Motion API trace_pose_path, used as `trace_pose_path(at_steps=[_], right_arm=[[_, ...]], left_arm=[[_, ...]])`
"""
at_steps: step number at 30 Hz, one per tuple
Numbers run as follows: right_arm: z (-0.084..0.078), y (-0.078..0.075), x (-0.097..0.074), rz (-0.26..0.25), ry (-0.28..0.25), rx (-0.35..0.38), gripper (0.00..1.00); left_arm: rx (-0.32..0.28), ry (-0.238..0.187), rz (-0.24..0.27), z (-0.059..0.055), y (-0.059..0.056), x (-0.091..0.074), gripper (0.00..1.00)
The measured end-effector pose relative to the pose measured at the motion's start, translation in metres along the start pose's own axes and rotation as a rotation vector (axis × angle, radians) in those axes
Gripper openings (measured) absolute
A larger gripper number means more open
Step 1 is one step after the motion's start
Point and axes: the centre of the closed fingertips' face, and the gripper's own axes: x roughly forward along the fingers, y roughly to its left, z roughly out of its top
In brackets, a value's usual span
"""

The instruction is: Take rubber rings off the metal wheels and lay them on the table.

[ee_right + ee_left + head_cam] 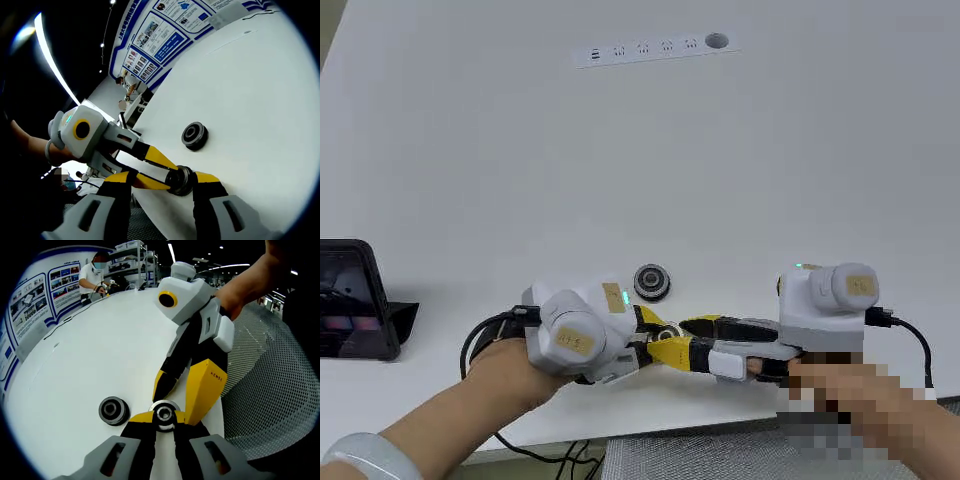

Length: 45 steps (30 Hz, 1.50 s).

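Left gripper view: wheel (164, 415) clamped between fingers (141, 416).

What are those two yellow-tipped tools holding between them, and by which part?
One small metal wheel. The left hand-held gripper and the right hand-held gripper each appear to pinch its outer rim, coming from opposite directions.

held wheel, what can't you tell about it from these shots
Head view: held wheel is nearly all hidden behind yellow jaws.
Left gripper view: jaws cover its rim, so whether the rubber ring is on is unclear.
Right gripper view: jaws hide both its sides.
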Motion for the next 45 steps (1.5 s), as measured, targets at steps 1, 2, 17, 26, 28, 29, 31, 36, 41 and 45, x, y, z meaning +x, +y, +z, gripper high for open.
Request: trace_pose_path(at_steps=[1, 2, 17, 26, 28, 29, 31, 36, 41, 45], right_arm=[[0.0, 0.0, 0.0, 0.004, 0.0, 0.004, 0.5], [0.0, 0.0, -0.001, 0.005, 0.003, 0.004, 0.5], [-0.007, 0.005, -0.009, 0.035, 0.031, 0.047, 0.52], [-0.007, 0.007, -0.012, 0.045, 0.032, 0.075, 0.53], [-0.008, 0.008, -0.011, 0.048, 0.036, 0.078, 0.52], [-0.008, 0.008, -0.011, 0.048, 0.038, 0.077, 0.52], [-0.009, 0.007, -0.01, 0.046, 0.042, 0.078, 0.52], [-0.007, 0.006, -0.013, 0.042, 0.044, 0.085, 0.51], [-0.005, 0.001, -0.016, 0.025, 0.031, 0.094, 0.39], [-0.006, -0.006, -0.014, -0.006, 0.039, 0.092, 0.31]], left_arm=[[-0.002, -0.002, 0.0, 0.0, 0.0, 0.0, 0.13], [-0.003, -0.002, 0.0, 0.0, 0.0, 0.0, 0.13], [-0.011, -0.005, 0.003, 0.0, 0.0, 0.0, 0.12], [-0.014, -0.009, 0.005, 0.0, 0.0, 0.0, 0.12], [-0.015, -0.009, 0.006, 0.0, 0.0, 0.0, 0.12], [-0.016, -0.01, 0.007, 0.0, 0.0, 0.0, 0.12], [-0.017, -0.011, 0.008, 0.0, 0.0, 0.0, 0.12], [-0.016, -0.012, 0.006, 0.0, 0.0, -0.001, 0.12], [-0.018, -0.016, 0.009, 0.0, 0.0, 0.0, 0.12], [-0.019, -0.017, 0.009, 0.001, 0.001, 0.0, 0.13]])
